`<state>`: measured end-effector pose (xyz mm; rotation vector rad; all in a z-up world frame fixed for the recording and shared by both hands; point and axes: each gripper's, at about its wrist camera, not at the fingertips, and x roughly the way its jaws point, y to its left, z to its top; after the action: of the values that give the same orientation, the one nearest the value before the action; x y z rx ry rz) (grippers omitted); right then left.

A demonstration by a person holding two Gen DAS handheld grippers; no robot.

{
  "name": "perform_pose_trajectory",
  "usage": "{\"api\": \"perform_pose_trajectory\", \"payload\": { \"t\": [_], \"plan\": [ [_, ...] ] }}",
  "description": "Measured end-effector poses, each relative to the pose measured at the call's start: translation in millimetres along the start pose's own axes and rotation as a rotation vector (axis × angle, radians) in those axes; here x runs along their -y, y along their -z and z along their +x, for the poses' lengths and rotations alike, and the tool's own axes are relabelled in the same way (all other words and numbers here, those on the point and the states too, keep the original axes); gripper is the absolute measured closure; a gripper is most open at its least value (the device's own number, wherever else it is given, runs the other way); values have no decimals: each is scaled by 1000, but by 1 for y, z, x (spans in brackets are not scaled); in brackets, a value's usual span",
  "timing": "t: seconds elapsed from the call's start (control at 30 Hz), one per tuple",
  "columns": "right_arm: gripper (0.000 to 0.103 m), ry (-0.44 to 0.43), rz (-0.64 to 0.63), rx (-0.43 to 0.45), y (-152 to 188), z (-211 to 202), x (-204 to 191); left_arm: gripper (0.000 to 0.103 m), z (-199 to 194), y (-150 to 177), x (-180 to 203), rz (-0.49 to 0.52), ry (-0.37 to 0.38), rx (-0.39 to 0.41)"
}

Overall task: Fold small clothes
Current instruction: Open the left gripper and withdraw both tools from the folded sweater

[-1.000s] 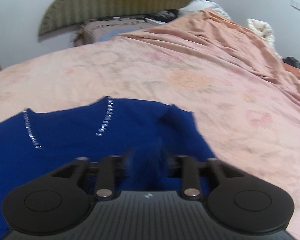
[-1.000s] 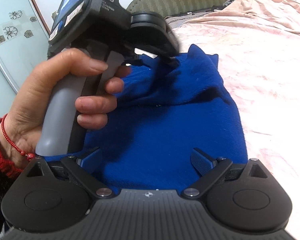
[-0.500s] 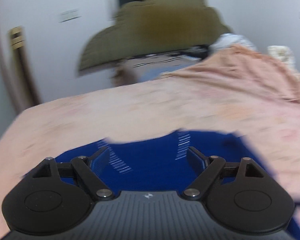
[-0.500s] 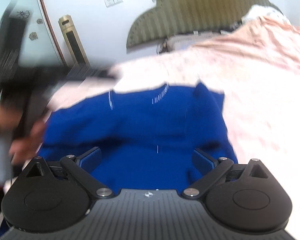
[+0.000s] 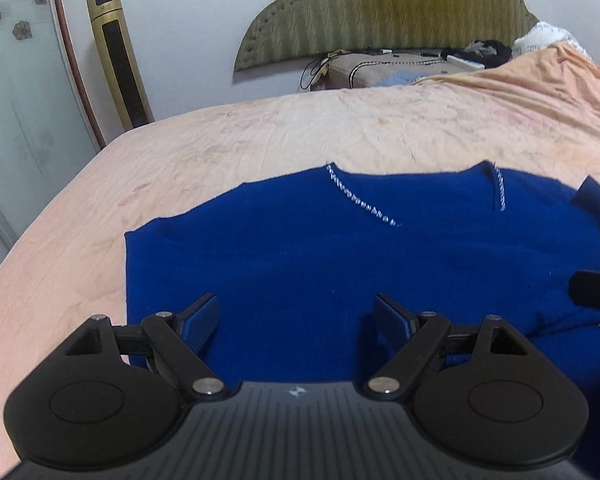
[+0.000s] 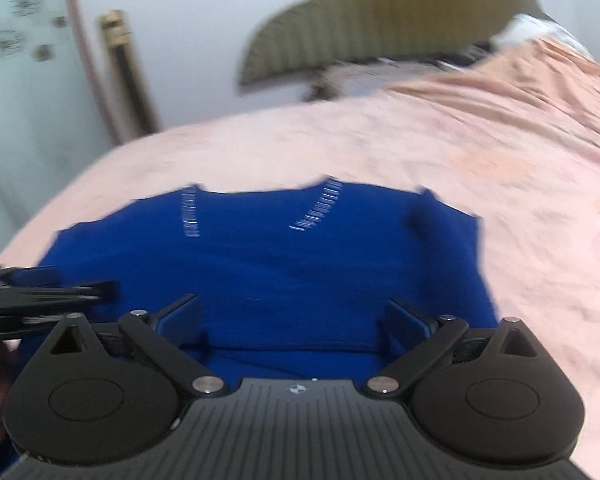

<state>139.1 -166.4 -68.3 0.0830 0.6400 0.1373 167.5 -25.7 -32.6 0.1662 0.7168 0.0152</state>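
A royal-blue knit top [image 5: 340, 264] with sparkly trim at the neckline lies on the pink bedspread [image 5: 260, 140], sides folded in; it also shows in the right wrist view [image 6: 300, 264]. My left gripper [image 5: 296, 320] is open and empty, low over the top's near part. My right gripper [image 6: 292, 320] is open and empty over the near hem. A fingertip of the right gripper shows at the right edge of the left wrist view [image 5: 596, 292]. The left gripper's fingers [image 6: 60, 292] show at the left of the right wrist view.
An olive padded headboard [image 5: 380, 12] and a pillow [image 5: 380, 70] are at the far end. A gold tower fan [image 5: 118, 56] stands by the wall left of the bed. Rumpled bedding [image 5: 548, 36] is piled at the far right. The bed's left edge runs close by.
My left gripper opened and let go of the blue fabric, then drew back to the left. My right gripper stayed open and pulled back; the folded top now lies flat.
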Motion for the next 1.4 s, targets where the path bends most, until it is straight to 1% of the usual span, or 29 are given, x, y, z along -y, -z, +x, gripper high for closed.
{"api": "perform_pose_trajectory", "payload": {
  "t": [0.07,0.17,0.23,0.33,0.43,0.6,0.7,0.9,1.03,1.4],
  "plan": [
    [2,-5,-58,-27,3,5,-8,19,-2,2,1,0,2,-6],
    [3,79,-83,-100,3,24,-10,19,-5,5,1,-3,-4,-13],
    [2,117,-64,-103,3,22,-8,19,-9,7,-1,-15,-1,-14],
    [2,73,-35,-86,3,6,-4,19,-13,9,-4,-28,9,-22],
    [1,67,-49,-75,12,-7,-8,19,-19,14,-5,-33,19,-29],
    [1,48,-49,-99,33,-25,-18,19,-40,30,-5,-43,30,-28],
    [1,22,-47,-98,43,-36,-23,19,-49,43,-8,-56,36,-46],
    [1,13,-45,-82,59,-57,-31,19,-65,67,-15,-76,19,-67],
    [1,4,-36,-86,67,-67,-33,19,-74,79,-21,-103,34,-89],
    [1,5,-83,-87,94,-91,-44,19,-98,99,-22,-101,34,-86]
  ]
}}
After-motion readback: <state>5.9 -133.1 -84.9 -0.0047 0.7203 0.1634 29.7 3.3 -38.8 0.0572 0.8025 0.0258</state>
